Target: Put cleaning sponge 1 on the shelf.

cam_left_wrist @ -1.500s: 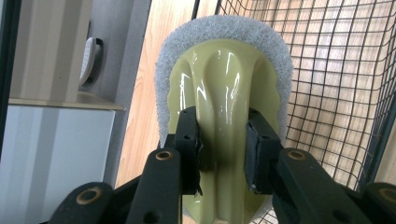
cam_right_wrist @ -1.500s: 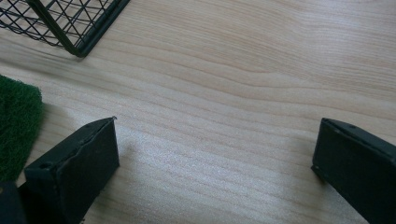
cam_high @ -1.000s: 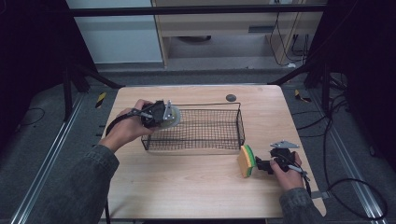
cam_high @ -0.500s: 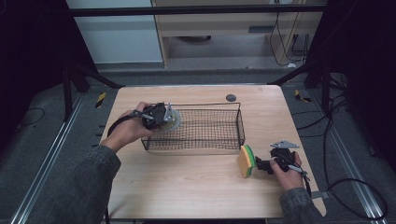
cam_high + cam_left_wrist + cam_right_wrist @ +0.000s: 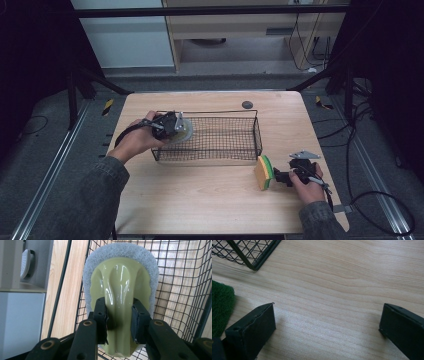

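sponge (image 5: 263,172) beside wire basket (image 5: 235,150), table (image 5: 200,205)

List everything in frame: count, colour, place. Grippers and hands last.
wire basket: 1, black mesh, middle of the table.
scrubber: 1, olive-green handle on a white pad, held over the basket's left end.
sponge: 1, yellow with a green scouring side, standing on edge on the table right of the basket, beside the right gripper.
round disc: 1, dark, on the table behind the basket.
table: 1, light wood.
left gripper: 1, black, shut on the scrubber's handle.
right gripper: 1, black, jaws wide open over bare table, nothing between them.
hands: 2, left hand on the left gripper, right hand on the right; dark denim sleeves.
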{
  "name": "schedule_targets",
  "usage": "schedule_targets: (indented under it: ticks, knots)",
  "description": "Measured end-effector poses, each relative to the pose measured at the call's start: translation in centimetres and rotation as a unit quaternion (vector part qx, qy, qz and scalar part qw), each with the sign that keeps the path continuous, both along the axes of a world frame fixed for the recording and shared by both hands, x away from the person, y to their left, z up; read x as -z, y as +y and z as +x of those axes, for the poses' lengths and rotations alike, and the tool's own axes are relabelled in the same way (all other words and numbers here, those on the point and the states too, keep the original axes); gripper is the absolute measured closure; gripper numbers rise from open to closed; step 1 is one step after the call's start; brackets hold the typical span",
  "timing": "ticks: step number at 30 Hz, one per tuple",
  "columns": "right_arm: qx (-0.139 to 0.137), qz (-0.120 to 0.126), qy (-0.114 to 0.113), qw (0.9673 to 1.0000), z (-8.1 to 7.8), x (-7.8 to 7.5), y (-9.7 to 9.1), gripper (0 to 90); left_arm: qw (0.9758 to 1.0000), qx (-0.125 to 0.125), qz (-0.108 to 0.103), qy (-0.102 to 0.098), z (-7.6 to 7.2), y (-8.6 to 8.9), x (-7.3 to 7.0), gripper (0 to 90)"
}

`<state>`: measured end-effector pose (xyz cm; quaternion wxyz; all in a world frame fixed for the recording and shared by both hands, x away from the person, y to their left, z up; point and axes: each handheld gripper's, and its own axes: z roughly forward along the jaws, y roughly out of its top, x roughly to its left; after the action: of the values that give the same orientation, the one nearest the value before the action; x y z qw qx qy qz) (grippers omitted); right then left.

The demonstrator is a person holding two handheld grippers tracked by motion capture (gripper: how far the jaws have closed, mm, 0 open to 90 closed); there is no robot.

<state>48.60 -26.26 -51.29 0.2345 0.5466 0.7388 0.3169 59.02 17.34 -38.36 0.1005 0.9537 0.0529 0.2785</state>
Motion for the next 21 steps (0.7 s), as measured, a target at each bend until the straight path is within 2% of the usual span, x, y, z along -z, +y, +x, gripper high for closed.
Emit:
schedule_targets:
  ticks: [21]
  knots:
    - [0.000,0.000,0.000,1.0000,0.0,0.0,0.0,0.6,0.9996,0.000,0.014,0.024,0.2,0.2,1.7,70.0]
